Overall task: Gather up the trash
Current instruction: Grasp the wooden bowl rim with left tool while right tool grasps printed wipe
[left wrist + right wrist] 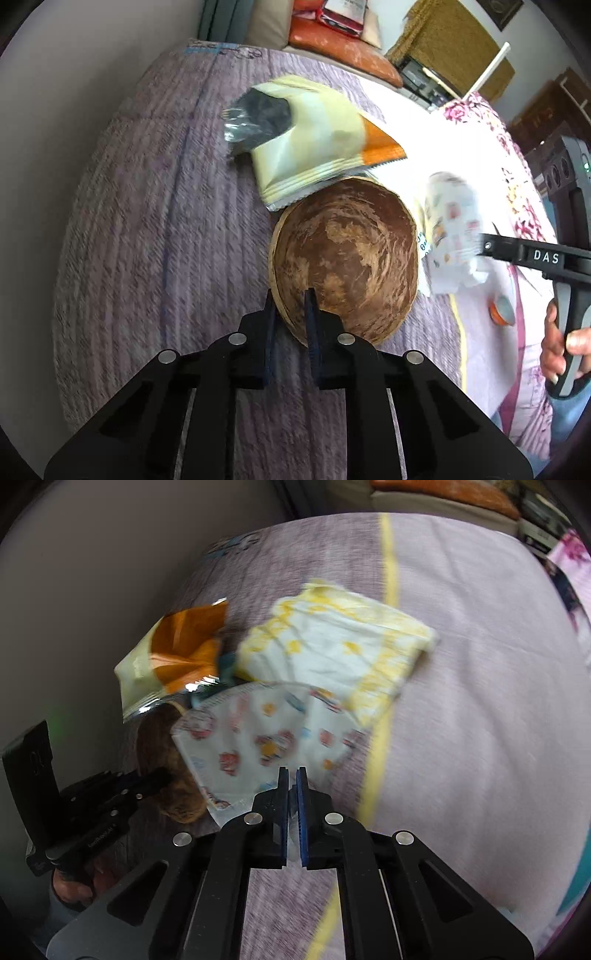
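My left gripper is shut on the near rim of a brown wooden bowl, held over a purple bedspread. A cream and orange snack wrapper lies across the bowl's far edge; it also shows in the right wrist view. My right gripper is shut on a white printed wrapper, seen blurred beside the bowl in the left wrist view. A white and yellow folded wrapper lies on the bed just beyond it. The bowl is partly hidden behind the printed wrapper.
The purple bedspread meets a pale pink sheet with a yellow stripe. A small orange-rimmed lid lies on the sheet at right. Orange cushions and furniture stand beyond the bed. A wall is at left.
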The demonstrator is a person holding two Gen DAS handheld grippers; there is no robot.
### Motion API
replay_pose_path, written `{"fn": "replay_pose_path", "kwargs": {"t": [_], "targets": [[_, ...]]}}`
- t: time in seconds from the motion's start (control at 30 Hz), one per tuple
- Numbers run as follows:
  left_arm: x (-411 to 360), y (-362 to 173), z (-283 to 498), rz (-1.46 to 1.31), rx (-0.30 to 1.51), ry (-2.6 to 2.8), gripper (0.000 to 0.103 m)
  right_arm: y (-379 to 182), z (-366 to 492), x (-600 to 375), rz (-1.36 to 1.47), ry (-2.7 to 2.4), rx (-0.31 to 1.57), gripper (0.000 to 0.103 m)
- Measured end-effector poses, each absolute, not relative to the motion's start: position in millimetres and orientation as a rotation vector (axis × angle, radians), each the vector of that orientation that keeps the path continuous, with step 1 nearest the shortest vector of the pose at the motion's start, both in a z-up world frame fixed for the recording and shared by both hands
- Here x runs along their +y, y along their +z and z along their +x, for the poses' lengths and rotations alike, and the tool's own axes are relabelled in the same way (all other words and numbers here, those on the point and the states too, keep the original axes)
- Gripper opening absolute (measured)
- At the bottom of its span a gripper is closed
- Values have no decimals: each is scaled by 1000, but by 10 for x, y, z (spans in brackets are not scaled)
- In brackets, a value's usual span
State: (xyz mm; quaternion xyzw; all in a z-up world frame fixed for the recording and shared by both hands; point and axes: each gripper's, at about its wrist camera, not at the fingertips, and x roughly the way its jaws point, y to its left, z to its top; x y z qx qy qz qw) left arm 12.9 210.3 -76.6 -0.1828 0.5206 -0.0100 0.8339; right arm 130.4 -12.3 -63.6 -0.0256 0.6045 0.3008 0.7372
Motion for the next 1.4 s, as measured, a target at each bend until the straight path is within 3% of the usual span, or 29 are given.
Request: {"fn": "replay_pose_path", "kwargs": {"t": [0.3, 0.4, 0.5, 0.57, 0.77, 1.0, 1.4], "targets": [[1731, -749, -130, -329, 1139, -133, 15, -529, 1195, -744, -53, 600, 1352, 4], [1640, -752, -137, -315, 1146, -138, 15, -511, 1199, -864, -19, 585, 1350, 9], [1614, -770, -89, -322, 1153, -118, 16, -464, 1183, -998, 20, 578, 1330, 25], [1640, -790, 14, -331, 1159, -111, 16, -419, 1167, -1049, 36, 597, 1313, 43], [1582, -766, 111, -334, 1160, -112, 25, -315, 1195, -1045, 83, 648, 1298, 54], [1407, -751, 293, -314, 1152, -126, 44, -218, 1234, -974, 133, 656, 1285, 59], [1433, -778, 303, -328, 1141, -138, 47, -579, 1454, -779, -27, 522, 1310, 61]]}}
